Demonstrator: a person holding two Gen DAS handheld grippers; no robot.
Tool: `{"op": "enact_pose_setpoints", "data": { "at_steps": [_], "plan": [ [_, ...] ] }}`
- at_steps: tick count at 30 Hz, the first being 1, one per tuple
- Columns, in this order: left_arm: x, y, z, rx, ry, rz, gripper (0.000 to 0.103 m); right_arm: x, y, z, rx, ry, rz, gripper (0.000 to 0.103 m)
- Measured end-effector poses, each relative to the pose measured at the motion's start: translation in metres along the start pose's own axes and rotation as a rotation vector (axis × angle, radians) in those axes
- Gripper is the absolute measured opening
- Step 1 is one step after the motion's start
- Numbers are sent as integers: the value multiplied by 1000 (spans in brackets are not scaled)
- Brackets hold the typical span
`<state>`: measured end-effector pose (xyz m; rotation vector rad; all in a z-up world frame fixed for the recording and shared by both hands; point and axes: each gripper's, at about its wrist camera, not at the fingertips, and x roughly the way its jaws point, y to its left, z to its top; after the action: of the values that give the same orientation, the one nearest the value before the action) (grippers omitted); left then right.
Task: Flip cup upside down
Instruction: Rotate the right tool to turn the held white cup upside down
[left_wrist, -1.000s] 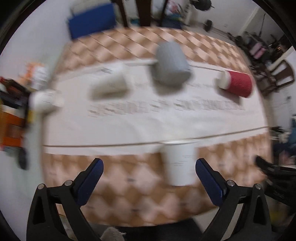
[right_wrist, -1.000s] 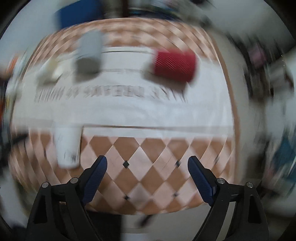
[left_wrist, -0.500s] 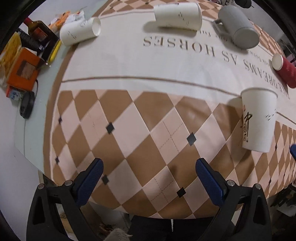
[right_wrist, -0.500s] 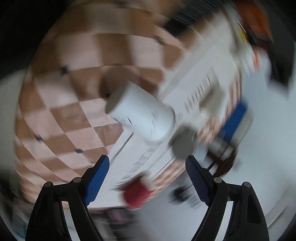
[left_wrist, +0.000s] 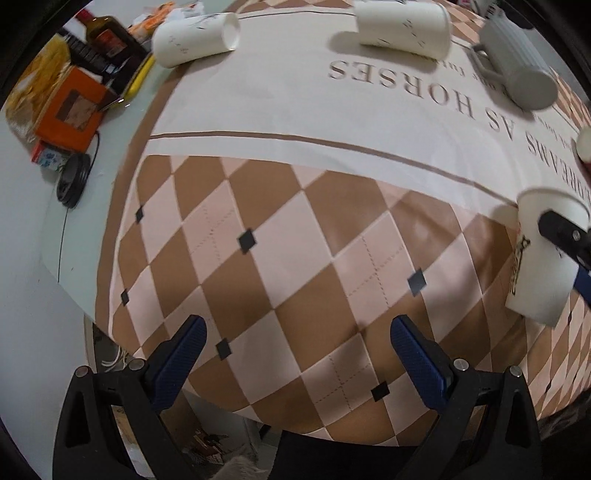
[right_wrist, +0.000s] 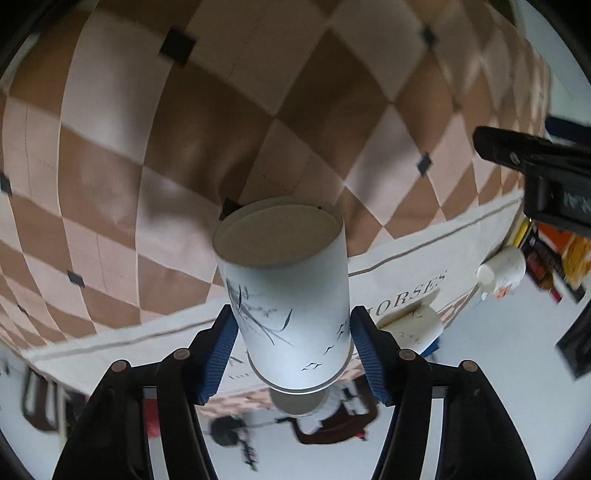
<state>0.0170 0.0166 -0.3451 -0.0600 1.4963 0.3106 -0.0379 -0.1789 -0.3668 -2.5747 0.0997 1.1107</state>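
**A:** ok so what's changing here vs half a second back? Right wrist view was pure blur then, with the cup floating loose ahead of the fingers.

**B:** Now it's sharp enough, and the paper cup (right_wrist: 291, 295) is sitting squarely between the right gripper (right_wrist: 291, 343) pads, both blue ribbed pads pressing on its sides. So the jaws are clamping the cup. The whole view is rolling over too: the tablecloth (right_wrist: 110, 147) is filling the top and the room is hanging at the bottom. The cup's flat base is pointing away from the camera toward the cloth, its rim nearer the camera.

**A:** And on the left wrist side?

**B:** The left gripper (left_wrist: 295, 354) is hovering with its jaws spread wide, nothing between them. The cup (left_wrist: 543, 258) is showing at the far right edge over the checkered part of the tablecloth (left_wrist: 295, 240), rim at top of the frame, and a black finger (left_wrist: 565, 236) of the other gripper is crossing in front of it. Half a second ago no finger was over it.

**A:** Textures?

**B:** Cup is smooth white paper, tapered, with thin ink drawings of reeds and little birds. Cloth looks glossy, brown and pale pink diamonds with small black squares, plus a white band with grey lettering. Two more paper cups (left_wrist: 195, 38) (left_wrist: 402, 26) are lying on their sides at the back, next to a ridged grey mug (left_wrist: 517, 66), also on its side.
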Motion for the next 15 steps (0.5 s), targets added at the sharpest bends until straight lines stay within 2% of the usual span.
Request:
{"op": "enact_pose_setpoints", "data": {
  "at_steps": [4, 8, 12, 15],
  "plan": [
    [-5, 10, 6, -37, -13, 14, 102, 0, -22, -8, 131, -2, 58, 63],
    [-17, 12, 22, -53, -32, 9, 102, 1, -44, -29, 319, 15, 168, 63],
    [-26, 5, 31, -40, -50, 3, 102, 15, -70, -56, 558, 38, 351, 63],
    [-35, -5, 36, -25, -66, 1, 102, 23, -68, -74, 740, 41, 502, 63]
  ]
}}
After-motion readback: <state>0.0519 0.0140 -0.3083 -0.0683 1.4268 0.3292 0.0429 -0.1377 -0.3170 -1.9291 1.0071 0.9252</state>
